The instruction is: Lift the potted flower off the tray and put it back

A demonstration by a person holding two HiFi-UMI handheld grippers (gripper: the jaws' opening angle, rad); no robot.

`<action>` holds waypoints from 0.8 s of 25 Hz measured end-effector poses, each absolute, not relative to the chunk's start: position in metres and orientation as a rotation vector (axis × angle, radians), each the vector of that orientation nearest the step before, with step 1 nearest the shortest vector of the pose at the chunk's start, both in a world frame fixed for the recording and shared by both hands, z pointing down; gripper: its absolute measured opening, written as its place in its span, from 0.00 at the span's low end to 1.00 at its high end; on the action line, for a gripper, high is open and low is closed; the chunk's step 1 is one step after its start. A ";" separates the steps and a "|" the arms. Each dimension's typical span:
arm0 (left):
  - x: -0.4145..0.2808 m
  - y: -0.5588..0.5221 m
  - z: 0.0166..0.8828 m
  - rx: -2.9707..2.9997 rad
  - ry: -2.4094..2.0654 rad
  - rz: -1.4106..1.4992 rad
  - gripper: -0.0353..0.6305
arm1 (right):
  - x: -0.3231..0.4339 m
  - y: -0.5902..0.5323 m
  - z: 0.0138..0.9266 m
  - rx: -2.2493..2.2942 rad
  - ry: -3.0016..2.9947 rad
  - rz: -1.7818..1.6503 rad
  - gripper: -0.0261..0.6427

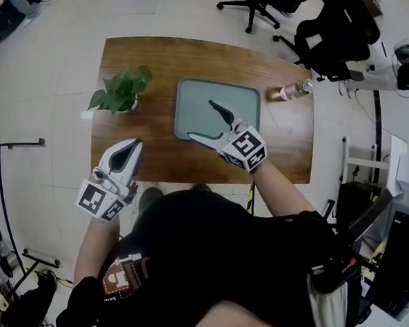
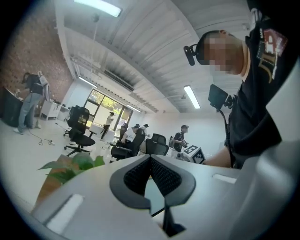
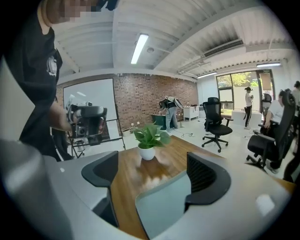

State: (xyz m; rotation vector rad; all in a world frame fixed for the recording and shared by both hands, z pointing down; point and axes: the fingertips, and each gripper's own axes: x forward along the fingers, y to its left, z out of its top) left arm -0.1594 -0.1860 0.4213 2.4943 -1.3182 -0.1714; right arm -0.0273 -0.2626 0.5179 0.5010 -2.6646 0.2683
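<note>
The potted flower (image 1: 120, 90), green leaves in a small white pot, stands on the wooden table (image 1: 156, 58) to the left of the grey-green tray (image 1: 245, 98), not on it. My right gripper (image 1: 202, 119) hovers over the tray's front half, jaws open and empty. The right gripper view looks across the tray (image 3: 164, 201) toward the potted flower (image 3: 150, 138), with the gripper (image 3: 152, 173) holding nothing. My left gripper (image 1: 131, 148) is near the table's front left corner, shut and empty. In the left gripper view the closed gripper (image 2: 150, 161) shows leaves (image 2: 75, 164) at the left.
A plastic bottle (image 1: 290, 90) lies on the table right of the tray. Office chairs (image 1: 335, 34) stand behind the table at the right. A stand with equipment (image 3: 89, 119) is beyond the table's left side. Several people are in the room's background.
</note>
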 end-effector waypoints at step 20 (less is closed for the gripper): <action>-0.337 -0.082 0.501 2.187 -1.550 -0.166 0.05 | -0.278 -0.301 0.676 0.515 -2.489 0.287 0.94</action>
